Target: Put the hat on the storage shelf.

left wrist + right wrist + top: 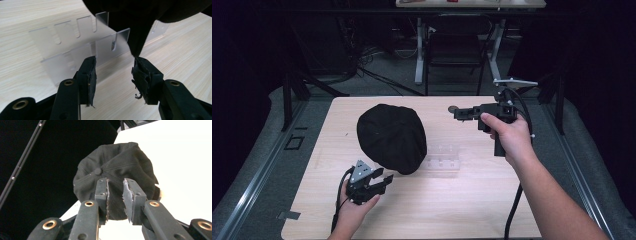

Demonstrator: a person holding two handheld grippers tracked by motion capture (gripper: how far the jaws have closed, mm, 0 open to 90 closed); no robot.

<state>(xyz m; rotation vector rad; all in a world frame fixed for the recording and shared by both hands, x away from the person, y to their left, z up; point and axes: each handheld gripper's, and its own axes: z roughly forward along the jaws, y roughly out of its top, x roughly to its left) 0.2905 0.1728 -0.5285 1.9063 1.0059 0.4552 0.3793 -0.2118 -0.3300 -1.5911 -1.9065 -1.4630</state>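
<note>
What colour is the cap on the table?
Black all over, seams and top button included; the cap shows best in the right gripper view.

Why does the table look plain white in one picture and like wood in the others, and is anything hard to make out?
In the right gripper view the table is overexposed to blank white, while the black cap stays readable. In the left gripper view the wood grain shows, the clear slotted rack looks hazy, and the cap is featureless black. In the high view the surroundings are dark and the rack nearly vanishes.
</note>
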